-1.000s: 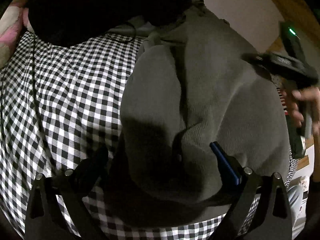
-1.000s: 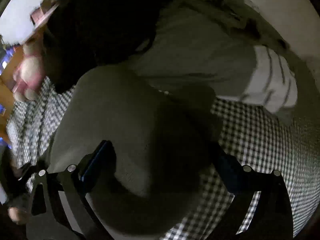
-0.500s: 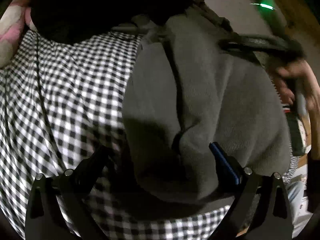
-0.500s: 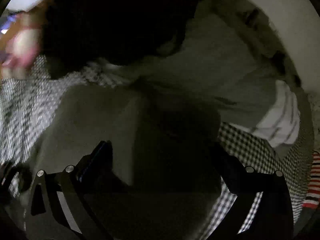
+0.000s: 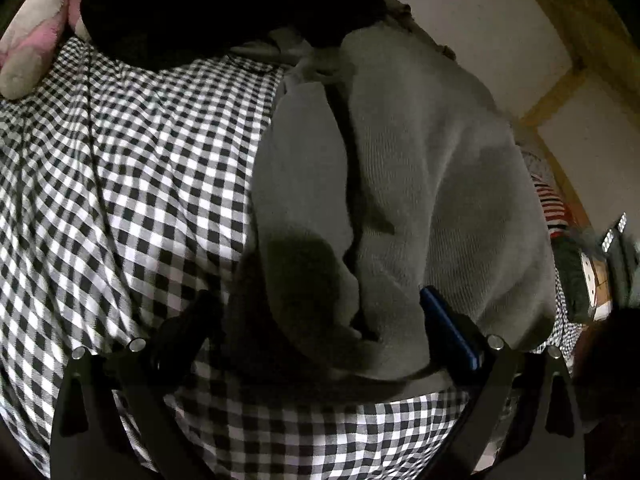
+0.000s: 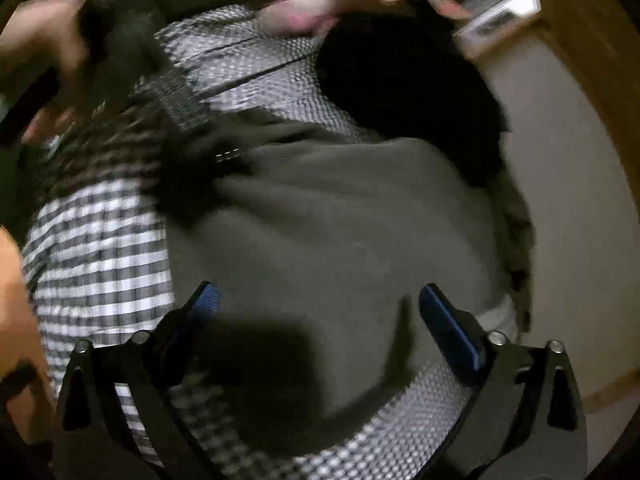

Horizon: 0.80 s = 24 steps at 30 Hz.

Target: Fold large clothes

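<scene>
A grey knitted garment lies folded in a thick bundle on a black-and-white checked cloth. My left gripper is open, its jaws wide apart, just above the bundle's near edge, holding nothing. In the right wrist view the same grey garment fills the middle. My right gripper is open above its near part and holds nothing. The other hand-held gripper shows blurred at the upper left of that view.
A black garment lies at the far end of the checked cloth, also in the right wrist view. A pink and white soft thing sits far left. A striped cloth and a wooden frame are at the right.
The right gripper has swung away, so its view has turned sharply and is blurred. It has left the left wrist view. The left gripper stays open over the bundle's edge.
</scene>
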Tool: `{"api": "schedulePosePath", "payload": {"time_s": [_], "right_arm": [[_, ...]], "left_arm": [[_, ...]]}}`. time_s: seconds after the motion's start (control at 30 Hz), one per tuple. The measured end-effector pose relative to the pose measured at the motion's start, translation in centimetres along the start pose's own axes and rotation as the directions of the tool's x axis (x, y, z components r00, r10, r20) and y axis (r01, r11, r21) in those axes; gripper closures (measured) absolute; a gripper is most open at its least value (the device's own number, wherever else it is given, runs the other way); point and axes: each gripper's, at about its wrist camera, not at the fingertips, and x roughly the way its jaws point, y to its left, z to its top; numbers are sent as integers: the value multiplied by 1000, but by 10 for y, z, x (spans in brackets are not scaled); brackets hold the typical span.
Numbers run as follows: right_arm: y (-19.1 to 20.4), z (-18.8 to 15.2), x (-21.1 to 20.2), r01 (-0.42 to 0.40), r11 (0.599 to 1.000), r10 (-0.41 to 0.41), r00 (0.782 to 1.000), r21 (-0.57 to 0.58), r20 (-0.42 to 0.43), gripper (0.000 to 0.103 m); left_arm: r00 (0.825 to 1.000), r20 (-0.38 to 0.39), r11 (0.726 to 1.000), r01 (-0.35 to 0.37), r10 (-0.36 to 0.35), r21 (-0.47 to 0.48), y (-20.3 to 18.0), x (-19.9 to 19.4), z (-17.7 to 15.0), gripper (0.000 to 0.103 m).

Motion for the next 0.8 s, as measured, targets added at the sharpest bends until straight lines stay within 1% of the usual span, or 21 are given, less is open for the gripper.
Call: {"api": "schedulePosePath", "payload": {"time_s": [0.03,0.07,0.1,0.13,0.17,0.2,0.23,0.27,0.3,0.33,0.4,0.47,0.5,0.53,0.6,0.63,0.67,0.7,0.73,0.77,0.8], "right_arm": [[12,-1,2,40,998,-40,999,-53,7,10],[25,-1,10,148,984,-148,989,-103,9,11],[25,-2,19,189,977,-192,981,-95,-18,18],[22,-4,21,189,981,-190,982,-42,-12,20],[18,-5,21,192,981,-192,981,5,0,24],[18,-5,21,200,980,-200,980,21,2,40],[19,-6,18,210,977,-210,978,28,18,59],[23,-6,14,210,977,-210,977,26,32,66],[25,-5,15,228,974,-228,973,18,36,72],[27,-7,15,243,970,-243,969,8,37,75],[24,-13,16,234,972,-235,971,12,43,77],[26,-11,8,232,973,-231,971,-7,67,79],[38,-11,-2,227,974,-225,972,-25,73,80],[41,-12,-5,226,973,-222,971,-46,86,80],[48,-13,-13,209,976,-202,974,-69,101,81],[49,-13,-14,198,977,-190,977,-80,101,81],[50,-13,-12,201,975,-190,975,-90,117,83],[59,-13,-16,197,976,-186,975,-92,119,83],[61,-12,-15,198,976,-188,976,-87,109,80],[61,-13,-17,211,975,-202,973,-75,110,78],[61,-16,-23,185,981,-177,978,-60,110,70]], "left_arm": [[1000,4,1000,-3,3,3,-1,-2,-1,5],[1000,4,1000,-2,2,3,-1,-1,0,4],[1000,5,1000,1,-1,0,0,0,0,5],[1000,7,1000,10,-10,-9,1,0,0,5],[1000,10,1000,11,-11,-9,1,0,0,5],[1000,19,1000,1,-1,-7,0,-3,0,5],[1000,30,1000,-8,8,-8,-1,-6,1,5],[999,40,1000,-10,10,-12,-1,-10,1,5],[997,69,1000,-16,18,-17,-2,-19,3,5],[995,100,1000,-28,29,-12,-4,-29,5,5],[986,165,999,-31,32,-12,-8,-48,9,5],[967,256,1000,-13,18,-21,-18,-76,20,5],[958,286,1000,-6,10,-13,-25,-87,27,5],[956,295,1000,6,-8,7,-34,-90,35,5],[968,250,998,22,-35,55,-51,-78,50,5],[979,200,993,3,-27,119,-68,-56,61,5],[984,179,987,-33,4,160,-77,-38,67,5],[986,157,980,-77,49,182,-82,-21,69,5],[988,105,971,-134,115,199,-83,7,71,5],[993,61,974,-114,104,196,-78,29,69,4],[997,65,990,-41,32,135,-65,34,65,5]]}}
